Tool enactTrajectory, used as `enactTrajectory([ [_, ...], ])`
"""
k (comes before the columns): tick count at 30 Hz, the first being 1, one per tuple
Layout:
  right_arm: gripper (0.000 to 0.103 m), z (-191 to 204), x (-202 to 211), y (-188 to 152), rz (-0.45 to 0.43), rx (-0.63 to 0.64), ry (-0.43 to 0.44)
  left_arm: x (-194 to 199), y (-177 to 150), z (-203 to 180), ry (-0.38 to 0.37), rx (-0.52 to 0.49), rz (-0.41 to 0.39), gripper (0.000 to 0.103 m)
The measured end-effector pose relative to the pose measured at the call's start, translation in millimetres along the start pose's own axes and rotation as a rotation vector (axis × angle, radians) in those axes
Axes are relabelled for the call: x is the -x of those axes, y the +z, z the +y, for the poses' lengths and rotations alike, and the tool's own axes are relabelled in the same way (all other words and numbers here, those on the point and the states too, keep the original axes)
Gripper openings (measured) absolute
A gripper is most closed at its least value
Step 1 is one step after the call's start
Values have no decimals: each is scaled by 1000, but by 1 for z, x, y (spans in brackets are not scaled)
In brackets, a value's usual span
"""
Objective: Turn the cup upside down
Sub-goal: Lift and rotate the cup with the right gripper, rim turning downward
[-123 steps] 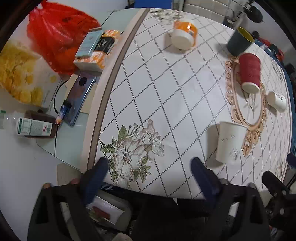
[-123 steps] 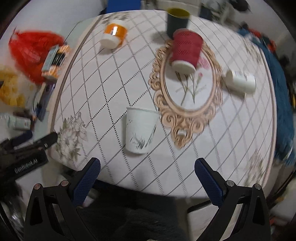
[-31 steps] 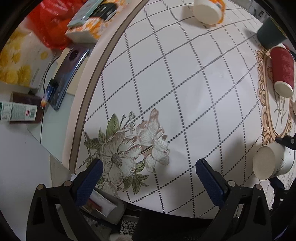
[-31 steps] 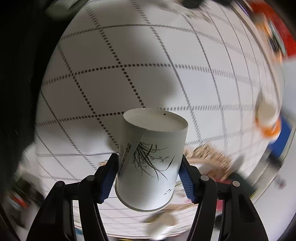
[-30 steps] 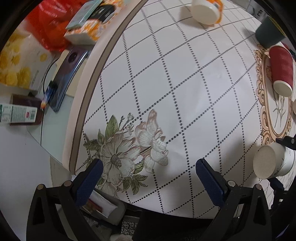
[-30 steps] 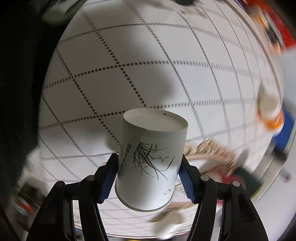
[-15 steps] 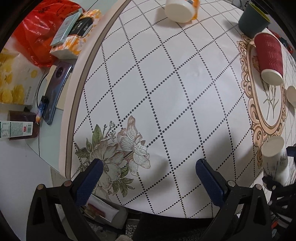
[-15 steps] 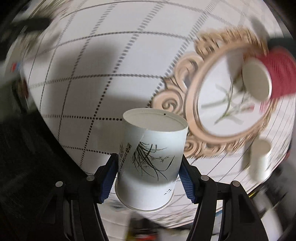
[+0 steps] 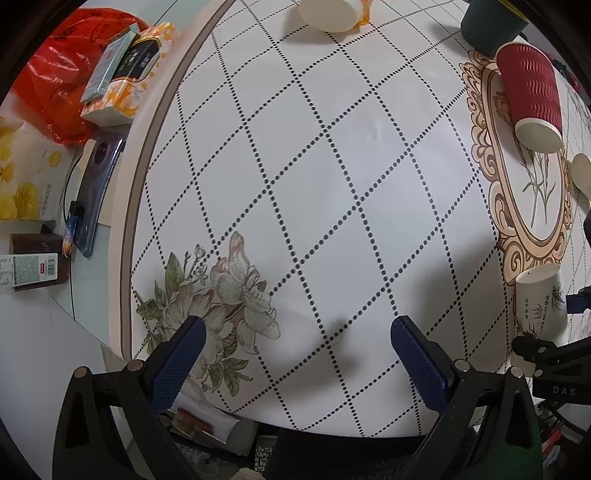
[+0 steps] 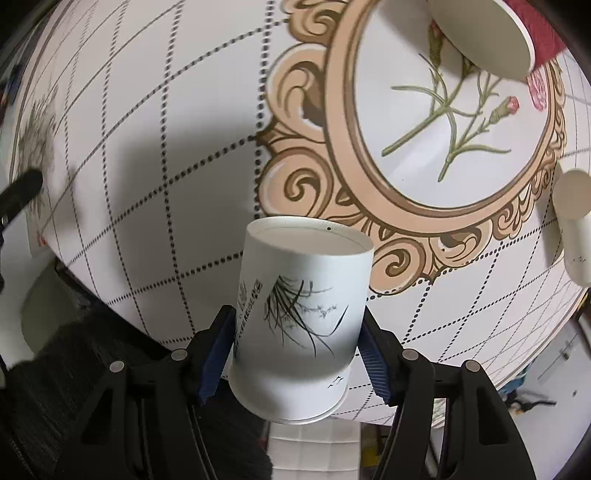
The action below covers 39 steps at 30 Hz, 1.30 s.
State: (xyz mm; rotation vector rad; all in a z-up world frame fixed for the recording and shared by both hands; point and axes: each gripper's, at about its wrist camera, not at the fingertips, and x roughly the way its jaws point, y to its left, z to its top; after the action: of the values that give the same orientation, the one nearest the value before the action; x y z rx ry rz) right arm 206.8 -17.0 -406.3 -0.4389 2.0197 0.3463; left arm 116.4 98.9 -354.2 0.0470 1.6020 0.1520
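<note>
My right gripper (image 10: 297,354) is shut on a white paper cup (image 10: 299,314) printed with dark grass. The cup's closed base points away from the camera and its rim faces back toward it, so it is turned over, held just above the table's front edge. In the left wrist view the same cup (image 9: 541,301) stands base up at the far right, with the right gripper's blue pad beside it. My left gripper (image 9: 295,339) is open and empty over the tablecloth's flower print near the front edge.
A red ribbed cup (image 9: 532,92) lies on its side on the oval frame print (image 10: 443,147). A small white cup (image 10: 574,225) lies to the right. An orange-banded cup (image 9: 332,13) and a dark green cup (image 9: 491,26) are at the back. Phone, boxes and a red bag (image 9: 59,92) sit left.
The right gripper has turned the held cup over, from lying sideways to base up, and brought it down near the table's front right. The left gripper has stayed open.
</note>
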Motion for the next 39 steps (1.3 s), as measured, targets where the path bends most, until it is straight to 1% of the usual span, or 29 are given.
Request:
enactTrajectory([
  [2, 67, -7, 0, 4, 3, -25, 27, 0, 2, -6, 0, -4, 2, 103],
  [7, 68, -21, 4, 15, 5, -49, 44, 2, 3, -19, 2, -18, 1, 103],
  [8, 68, -22, 6, 9, 7, -53, 43, 3, 3, -21, 3, -21, 2, 103],
  [10, 68, -18, 9, 23, 13, -51, 43, 3, 1, -21, 3, -26, 3, 103],
  [12, 73, -22, 11, 29, 11, -57, 44, 3, 0, -22, 4, -31, 6, 103],
  [19, 73, -28, 31, 51, -43, -73, 9, 1, 2, -23, 8, -39, 14, 103],
  [20, 72, -30, 35, 52, -64, -78, -8, 1, 2, -24, 9, -42, 13, 103],
  [21, 67, -32, 40, 54, -81, -81, -16, 1, 0, -26, 10, -44, 13, 103],
  [22, 67, -33, 44, 55, -91, -84, -21, 2, -1, -28, 10, -48, 12, 103],
  [24, 67, -37, 53, 53, -135, -90, -34, -2, -2, -18, 9, -52, 10, 103],
  [27, 67, -39, 72, 46, -209, -99, -47, -2, -1, -18, 12, -57, 7, 103],
  [30, 66, -40, 90, 33, -326, -114, -56, -2, -2, -18, 11, -62, 6, 103],
  [32, 66, -43, 103, 24, -437, -136, -54, -2, -3, -21, 10, -68, 1, 103],
  [34, 66, -44, 112, 16, -524, -158, -52, -2, -4, -23, 13, -73, 3, 103],
  [35, 66, -47, 116, 11, -589, -180, -52, -2, -5, -24, 13, -76, 4, 103],
  [36, 66, -49, 119, 6, -628, -194, -53, -2, -5, -24, 12, -77, 3, 103],
  [38, 66, -51, 121, -5, -747, -234, -82, -3, -6, -26, 18, -87, 5, 103],
  [39, 66, -46, 120, -9, -795, -249, -96, -4, -6, -27, 21, -90, 6, 103],
])
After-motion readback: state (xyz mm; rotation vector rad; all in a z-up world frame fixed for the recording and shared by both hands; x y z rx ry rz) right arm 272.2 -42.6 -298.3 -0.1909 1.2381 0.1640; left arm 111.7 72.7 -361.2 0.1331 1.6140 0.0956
